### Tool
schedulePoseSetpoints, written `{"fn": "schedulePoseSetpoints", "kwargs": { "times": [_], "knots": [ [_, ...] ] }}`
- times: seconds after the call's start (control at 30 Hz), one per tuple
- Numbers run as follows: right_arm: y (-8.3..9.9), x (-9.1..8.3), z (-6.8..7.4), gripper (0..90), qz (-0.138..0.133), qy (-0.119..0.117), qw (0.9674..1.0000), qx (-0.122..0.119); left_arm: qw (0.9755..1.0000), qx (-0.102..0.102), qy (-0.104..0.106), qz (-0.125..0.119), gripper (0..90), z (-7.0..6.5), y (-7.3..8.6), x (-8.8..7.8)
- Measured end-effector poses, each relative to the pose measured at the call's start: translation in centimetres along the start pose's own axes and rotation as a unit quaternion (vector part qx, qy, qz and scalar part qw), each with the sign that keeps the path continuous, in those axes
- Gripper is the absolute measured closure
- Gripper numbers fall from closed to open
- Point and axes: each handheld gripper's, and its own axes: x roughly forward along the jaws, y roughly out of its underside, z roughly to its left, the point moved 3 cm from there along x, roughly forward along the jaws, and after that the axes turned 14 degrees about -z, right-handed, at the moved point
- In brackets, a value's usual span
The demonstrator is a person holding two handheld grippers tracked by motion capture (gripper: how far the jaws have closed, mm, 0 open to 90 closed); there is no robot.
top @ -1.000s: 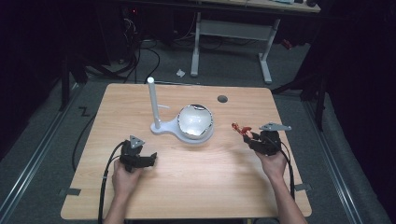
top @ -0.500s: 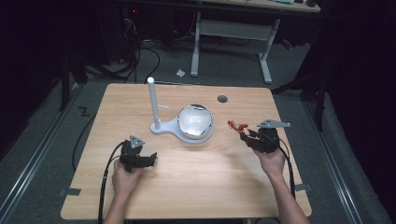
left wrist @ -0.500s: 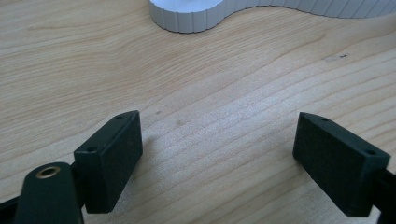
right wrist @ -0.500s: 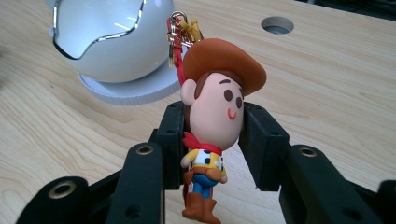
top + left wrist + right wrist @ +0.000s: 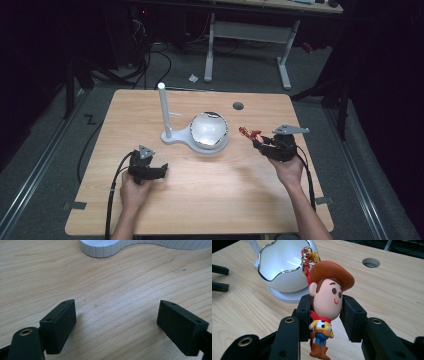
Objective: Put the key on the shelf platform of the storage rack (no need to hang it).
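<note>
Keychain figure (image 5: pixel 325 307) clamped by head in right tongs (image 5: pixel 325 315); left tongs (image 5: pixel 115 322) open, idle. Carry ring (image 5: pixel 307 251) toward white stand post (image 5: pixel 163 107), keeping steady.

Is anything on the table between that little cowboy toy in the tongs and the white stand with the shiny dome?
Nothing visible. The right tongs grip the cowboy keychain by its head, and between it and the white stand lies bare wooden table. The left tongs sit off on the stand's other side, open.
</note>
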Motion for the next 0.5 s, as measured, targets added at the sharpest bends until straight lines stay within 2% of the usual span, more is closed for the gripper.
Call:
{"fn": "schedulePoseSetpoints", "kwargs": {
  "times": [0.5],
  "knots": [
    [-1.8,1.3,1.5,62.8,-0.009,-0.03,0.9995,-0.009,1.0,0.0,0.001,0.0,16.2,0.0,0.0,0.0]
  ]
}}
